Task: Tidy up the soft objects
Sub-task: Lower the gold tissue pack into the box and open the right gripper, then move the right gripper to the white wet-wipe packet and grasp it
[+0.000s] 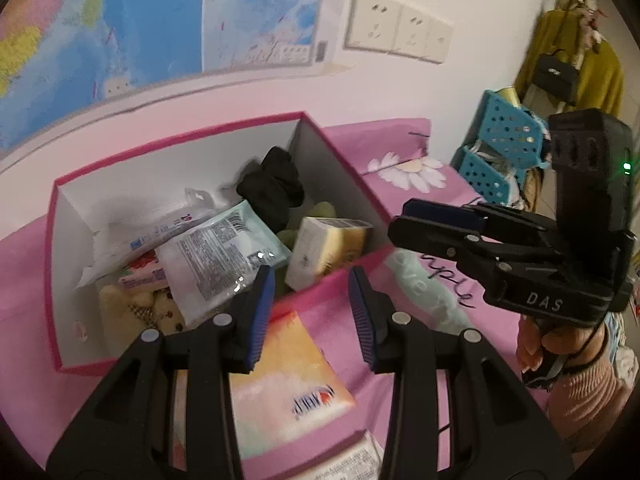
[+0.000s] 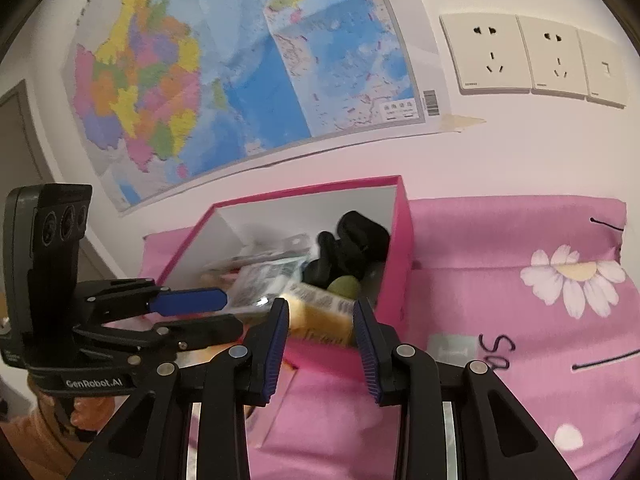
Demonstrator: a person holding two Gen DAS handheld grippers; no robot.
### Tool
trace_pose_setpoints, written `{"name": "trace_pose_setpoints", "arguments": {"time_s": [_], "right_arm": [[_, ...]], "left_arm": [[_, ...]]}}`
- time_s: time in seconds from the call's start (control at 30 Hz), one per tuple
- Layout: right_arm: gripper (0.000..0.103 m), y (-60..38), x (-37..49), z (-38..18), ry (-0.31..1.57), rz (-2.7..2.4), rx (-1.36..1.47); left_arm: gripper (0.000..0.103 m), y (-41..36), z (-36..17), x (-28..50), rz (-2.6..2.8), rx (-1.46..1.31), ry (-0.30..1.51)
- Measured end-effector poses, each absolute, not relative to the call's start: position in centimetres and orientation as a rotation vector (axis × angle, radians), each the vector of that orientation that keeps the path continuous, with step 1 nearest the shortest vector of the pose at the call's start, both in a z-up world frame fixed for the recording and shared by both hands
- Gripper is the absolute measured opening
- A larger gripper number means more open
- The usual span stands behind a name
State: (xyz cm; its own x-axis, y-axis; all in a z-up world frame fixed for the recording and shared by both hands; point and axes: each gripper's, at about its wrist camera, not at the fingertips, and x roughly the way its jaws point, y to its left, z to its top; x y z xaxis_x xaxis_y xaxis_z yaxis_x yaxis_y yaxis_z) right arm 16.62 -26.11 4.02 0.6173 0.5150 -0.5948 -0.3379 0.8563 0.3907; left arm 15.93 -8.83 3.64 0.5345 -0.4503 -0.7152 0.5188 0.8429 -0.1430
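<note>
Soft packets: heaped inside pink-walled cardboard box (image 1: pixel 340 160) on pink floral cloth; orange tissue pack (image 1: pixel 296 376) lies outside, beneath your left tongs (image 1: pixel 312 304). Both your tongs (image 2: pixel 320 332) agape, empty.

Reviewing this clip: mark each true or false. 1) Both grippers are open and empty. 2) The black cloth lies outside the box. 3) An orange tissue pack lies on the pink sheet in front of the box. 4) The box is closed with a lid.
1) True: the left gripper and right gripper both hold nothing, jaws apart.
2) False: the black cloth lies inside the pink box, at its far corner.
3) True: the orange tissue pack lies on the pink sheet.
4) False: it is open, contents showing.
</note>
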Motion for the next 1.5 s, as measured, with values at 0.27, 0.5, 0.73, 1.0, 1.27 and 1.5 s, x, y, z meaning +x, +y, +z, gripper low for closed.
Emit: {"name": "trace_pose_setpoints", "arguments": {"time_s": [0.27, 0.5, 0.73, 1.0, 1.27, 1.5], "right_arm": [[0.043, -25.0, 11.2, 4.7, 0.776, 0.646, 0.236], [0.049, -22.6, 7.7, 0.7, 0.919, 0.740, 0.248], [0.049, -20.0, 6.0, -3.6, 1.040, 0.749, 0.258], [0.051, -18.0, 5.5, -4.8, 1.054, 0.717, 0.205], [0.054, -18.0, 5.4, -5.3, 1.038, 0.756, 0.269], [0.038, -18.3, 5.2, -5.4, 1.013, 0.786, 0.336]], "left_arm": [[0.044, -6.6, 5.3, 9.7, -0.634, 0.127, 0.726], [0.049, -2.9, 1.7, 6.1, -0.615, 0.084, 0.816], [0.049, 0.4, -3.5, 3.9, -0.545, 0.020, 0.981], [0.049, 1.5, -6.8, 2.1, -0.563, -0.057, 1.087], [0.058, 0.3, -7.2, 1.9, -0.608, -0.078, 1.080], [0.058, 0.8, -7.3, 2.1, -0.606, -0.105, 1.069]]}}
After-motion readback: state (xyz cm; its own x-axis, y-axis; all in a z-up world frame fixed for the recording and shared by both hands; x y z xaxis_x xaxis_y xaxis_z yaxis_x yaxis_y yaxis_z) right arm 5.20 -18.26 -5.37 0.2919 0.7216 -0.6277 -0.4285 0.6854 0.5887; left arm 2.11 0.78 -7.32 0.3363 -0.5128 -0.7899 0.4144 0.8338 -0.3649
